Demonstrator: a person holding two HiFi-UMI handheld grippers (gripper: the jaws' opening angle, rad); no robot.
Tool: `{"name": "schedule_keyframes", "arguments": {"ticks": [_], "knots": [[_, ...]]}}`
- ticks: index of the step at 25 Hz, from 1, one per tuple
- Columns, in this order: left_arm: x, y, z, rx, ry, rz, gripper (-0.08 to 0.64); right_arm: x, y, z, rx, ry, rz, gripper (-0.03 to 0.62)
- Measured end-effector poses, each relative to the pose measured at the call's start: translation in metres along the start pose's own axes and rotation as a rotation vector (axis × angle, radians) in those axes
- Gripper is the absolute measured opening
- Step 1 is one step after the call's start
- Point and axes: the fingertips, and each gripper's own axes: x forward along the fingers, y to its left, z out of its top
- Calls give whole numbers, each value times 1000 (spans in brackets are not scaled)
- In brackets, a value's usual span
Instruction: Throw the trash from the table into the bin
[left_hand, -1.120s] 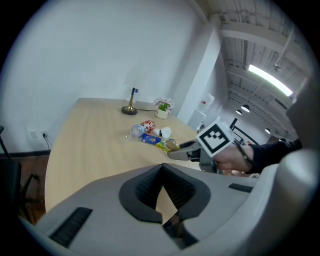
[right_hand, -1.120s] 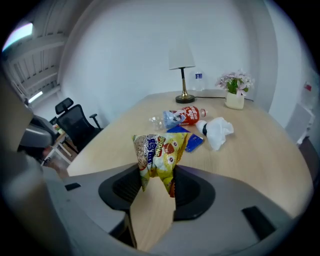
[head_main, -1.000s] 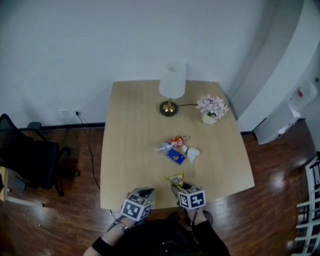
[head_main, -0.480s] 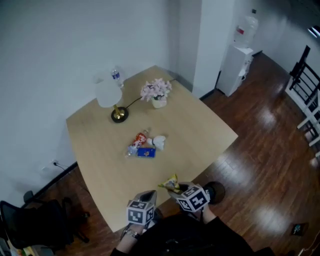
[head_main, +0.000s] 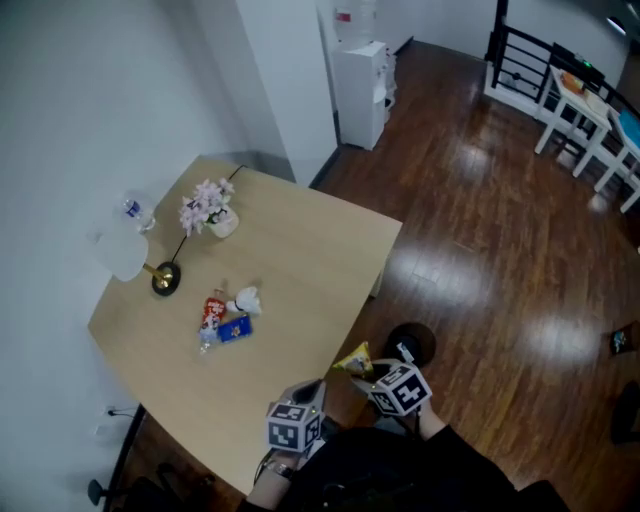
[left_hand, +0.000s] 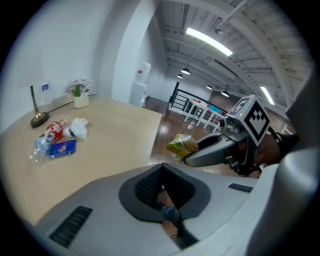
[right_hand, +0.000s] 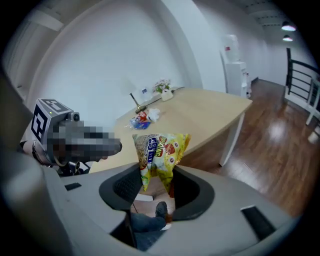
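Note:
My right gripper (head_main: 362, 368) is shut on a yellow snack bag (head_main: 354, 359), held just past the table's edge over the wooden floor. In the right gripper view the snack bag (right_hand: 160, 149) stands upright between the jaws of my right gripper (right_hand: 157, 169). My left gripper (head_main: 310, 388) is beside it, over the table's corner. Seen in its own view, the left gripper (left_hand: 162, 166) is shut with nothing in it. On the table (head_main: 300, 250) lie a red-labelled bottle (head_main: 211, 315), a blue packet (head_main: 235, 329) and a white crumpled paper (head_main: 246, 300).
A lamp (head_main: 130, 258), a flower pot (head_main: 208, 210) and a water bottle (head_main: 138, 211) stand at the table's far side. A dark round object (head_main: 411, 342) sits on the floor just beyond my right gripper. A water dispenser (head_main: 362, 75) and a black railing (head_main: 530, 65) are further off.
The head view has swung right, so the table now lies to the left and more floor shows. Both grippers turned with it, and the bag left the tabletop for the floor side.

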Motion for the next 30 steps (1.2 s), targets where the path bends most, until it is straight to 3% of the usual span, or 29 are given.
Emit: {"name": "schedule_keyframes", "arguments": {"ticks": [7, 12, 20, 30], "knots": [[68, -81, 20, 216, 102, -173, 6, -39, -82, -71, 209, -3, -134, 175], [105, -111, 13, 281, 172, -210, 6, -38, -131, -101, 283, 19, -186, 175], [168, -130, -17, 276, 242, -217, 6, 28, -223, -174, 417, 106, -241, 176], [234, -141, -71, 143, 337, -248, 6, 140, -326, -265, 486, 207, -304, 178]]}}
